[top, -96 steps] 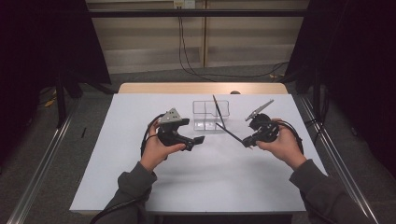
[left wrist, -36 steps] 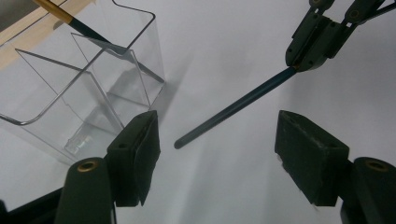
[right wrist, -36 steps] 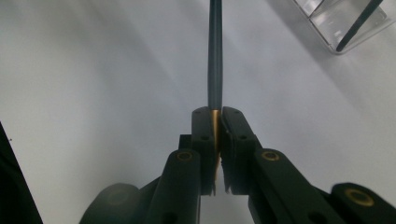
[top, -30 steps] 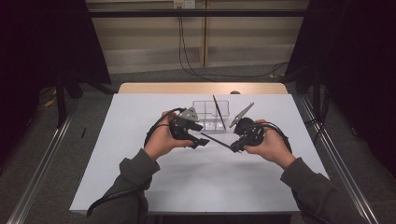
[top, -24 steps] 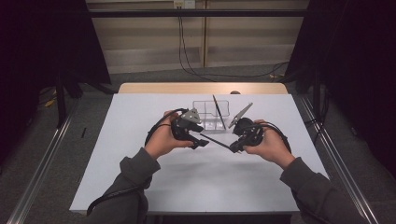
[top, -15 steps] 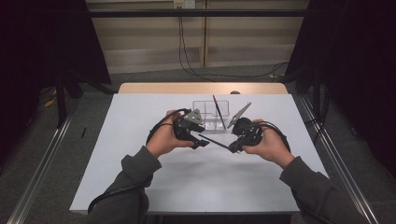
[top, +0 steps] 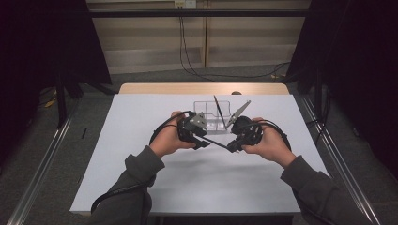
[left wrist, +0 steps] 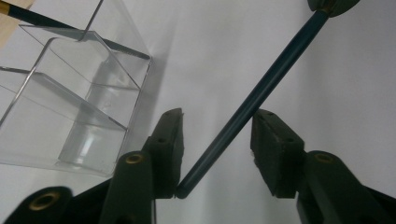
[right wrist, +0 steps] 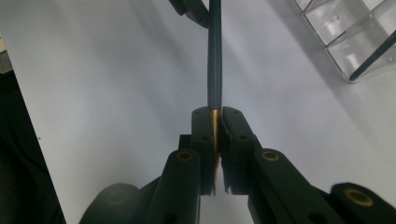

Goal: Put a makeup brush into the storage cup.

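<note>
The white table (top: pixel 141 140) takes most of the frame. Just above the centre stands the clear organizer (top: pixel 212 112), with one dark pencil (top: pixel 218 107) inside. My right gripper (top: pixel 231 148) is clamped on a dark blue pencil (top: pixel 216 142) in the centre. My left gripper (top: pixel 202 144) has just been closing around its other end; one jaw touches it, the other stands apart.

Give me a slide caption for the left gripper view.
Open left tongs closing around a dark blue pencil beside a clear plastic organizer.
</note>
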Demonstrator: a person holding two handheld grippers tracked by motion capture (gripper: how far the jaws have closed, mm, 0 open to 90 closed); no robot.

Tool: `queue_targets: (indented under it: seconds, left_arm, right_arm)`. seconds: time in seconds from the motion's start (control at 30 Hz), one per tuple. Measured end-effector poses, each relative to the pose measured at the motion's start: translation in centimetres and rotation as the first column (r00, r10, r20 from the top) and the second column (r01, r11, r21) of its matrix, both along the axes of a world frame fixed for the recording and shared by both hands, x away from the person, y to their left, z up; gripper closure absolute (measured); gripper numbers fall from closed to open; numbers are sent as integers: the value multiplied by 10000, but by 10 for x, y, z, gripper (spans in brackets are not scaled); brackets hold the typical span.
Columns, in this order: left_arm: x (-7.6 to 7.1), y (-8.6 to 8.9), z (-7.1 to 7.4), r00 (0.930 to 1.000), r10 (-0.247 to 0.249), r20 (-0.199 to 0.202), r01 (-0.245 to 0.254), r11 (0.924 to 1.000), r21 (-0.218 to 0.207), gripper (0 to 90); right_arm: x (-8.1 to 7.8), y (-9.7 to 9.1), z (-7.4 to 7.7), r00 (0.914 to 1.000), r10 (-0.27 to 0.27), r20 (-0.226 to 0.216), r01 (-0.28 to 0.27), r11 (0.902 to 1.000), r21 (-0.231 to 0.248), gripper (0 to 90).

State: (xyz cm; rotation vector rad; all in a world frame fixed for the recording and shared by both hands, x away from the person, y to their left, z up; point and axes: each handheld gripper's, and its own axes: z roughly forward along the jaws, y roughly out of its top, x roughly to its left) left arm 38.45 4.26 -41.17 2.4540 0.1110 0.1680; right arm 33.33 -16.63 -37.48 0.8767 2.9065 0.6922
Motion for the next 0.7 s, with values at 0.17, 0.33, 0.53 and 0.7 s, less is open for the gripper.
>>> queue_targets:
  seconds: [0.17,0.33,0.53,0.7]
  left_arm:
    - [0,1,1,10000,1,-16,-1,9998,219,630]
    - [-3,2,0,9999,6,-151,-1,9994,338,663]
    - [-3,4,-2,9990,-61,-451,77,9993,361,691]
    - [-3,6,-3,9973,88,-729,-55,9989,461,710]
  right_arm:
    - [0,1,0,9999,119,-16,-119,9999,32,854]
    - [0,2,3,9997,253,17,-253,9997,77,854]
    - [1,2,4,9994,336,28,-336,9993,163,852]
    - [3,0,4,9991,380,176,-385,9987,319,844]
